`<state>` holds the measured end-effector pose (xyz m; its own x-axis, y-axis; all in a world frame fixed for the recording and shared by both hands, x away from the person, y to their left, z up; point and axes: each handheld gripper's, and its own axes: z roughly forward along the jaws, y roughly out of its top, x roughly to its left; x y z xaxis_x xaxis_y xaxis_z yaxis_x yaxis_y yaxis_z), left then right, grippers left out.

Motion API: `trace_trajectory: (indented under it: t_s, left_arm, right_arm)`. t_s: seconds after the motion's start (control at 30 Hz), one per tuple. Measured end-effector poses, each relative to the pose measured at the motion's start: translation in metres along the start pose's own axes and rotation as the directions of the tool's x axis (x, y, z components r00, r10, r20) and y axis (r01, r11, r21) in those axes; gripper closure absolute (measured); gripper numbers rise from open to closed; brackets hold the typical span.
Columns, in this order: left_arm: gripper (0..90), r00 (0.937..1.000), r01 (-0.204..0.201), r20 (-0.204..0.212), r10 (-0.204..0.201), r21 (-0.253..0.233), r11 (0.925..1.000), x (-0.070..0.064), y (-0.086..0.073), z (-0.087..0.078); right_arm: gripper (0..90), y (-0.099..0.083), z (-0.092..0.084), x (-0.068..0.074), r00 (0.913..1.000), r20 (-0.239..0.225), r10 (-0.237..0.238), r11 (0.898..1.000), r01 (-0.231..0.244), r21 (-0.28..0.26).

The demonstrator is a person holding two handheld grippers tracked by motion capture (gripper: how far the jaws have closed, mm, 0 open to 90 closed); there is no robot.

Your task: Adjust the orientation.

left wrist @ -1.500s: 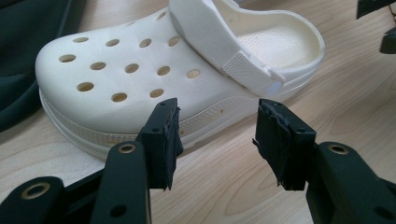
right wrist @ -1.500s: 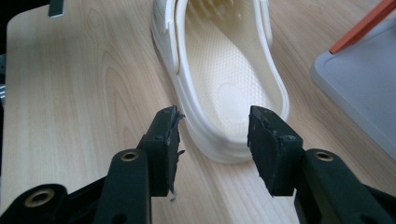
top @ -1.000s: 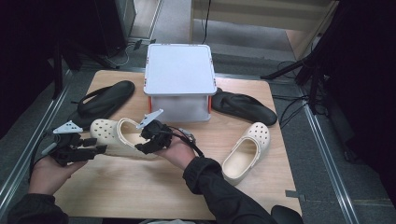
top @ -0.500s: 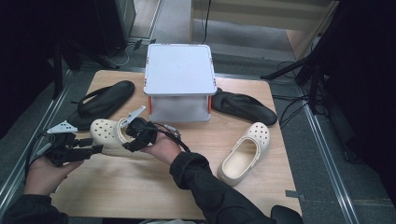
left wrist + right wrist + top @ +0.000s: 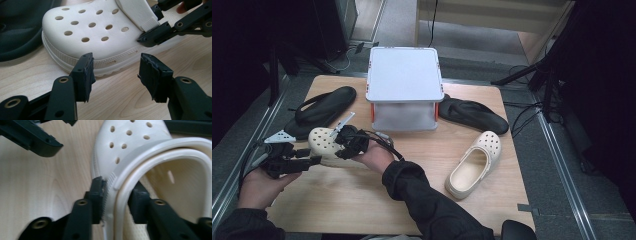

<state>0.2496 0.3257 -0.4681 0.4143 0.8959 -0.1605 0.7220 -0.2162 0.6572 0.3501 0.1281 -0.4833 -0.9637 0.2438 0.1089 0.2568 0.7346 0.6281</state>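
Right gripper has just closed onto the cream clog's side wall.

No text can be read anywhere. The cream clog carries no brand or number. The grey box has no label.

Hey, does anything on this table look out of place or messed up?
Nothing looks damaged or spilled. The shoes are just scattered: one cream clog lies at the left, its side wall between the right claw's jaws, which have just been closing; its mate lies far right. Two black sandals flank the lidded box.
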Motion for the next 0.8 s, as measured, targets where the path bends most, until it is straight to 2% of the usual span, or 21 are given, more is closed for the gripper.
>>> trace_trajectory:
  t_s: [0.1, 0.2, 0.3, 0.43, 0.53, 0.67, 0.8]
  left_arm:
    - [45.4, 1.0000, -0.001, 0.004, 0.001, -0.005, 1.0000, -0.001, 0.000, 0.000]
    - [45.3, 1.0000, -0.004, 0.004, 0.004, -0.005, 1.0000, -0.001, 0.000, 0.000]
    - [45.3, 1.0000, 0.000, 0.005, 0.000, -0.009, 1.0000, 0.000, 0.000, -0.001]
    - [45.2, 1.0000, 0.002, 0.005, -0.002, -0.010, 0.9999, 0.001, 0.000, -0.001]
    - [45.1, 0.9999, 0.013, 0.001, -0.013, -0.009, 0.9999, 0.002, -0.001, -0.002]
    - [44.9, 0.9999, 0.014, 0.003, -0.014, -0.010, 0.9998, 0.002, -0.001, -0.002]
    - [44.0, 0.9997, 0.023, 0.010, -0.023, 0.000, 0.9997, 0.002, 0.000, -0.002]
  right_arm:
    - [76.1, 0.001, -0.001, -0.002, 0.9987, -0.025, 0.045, 0.999, -0.045, 0.012]
    - [76.5, 0.001, -0.002, -0.004, 0.9988, -0.021, 0.043, 0.999, -0.043, 0.013]
    - [76.8, 0.001, -0.006, -0.006, 0.9976, -0.031, 0.062, 0.998, -0.061, 0.015]
    - [76.9, 0.002, -0.013, -0.005, 0.9983, -0.006, 0.057, 0.998, -0.057, 0.002]
    - [77.0, 0.003, -0.027, -0.005, 0.9980, 0.003, 0.063, 0.998, -0.063, -0.021]
    - [76.9, 0.002, -0.037, -0.004, 0.9980, -0.005, 0.064, 0.998, -0.064, -0.022]
    - [76.8, -0.010, -0.052, -0.003, 0.9984, -0.004, 0.056, 0.998, -0.056, -0.010]
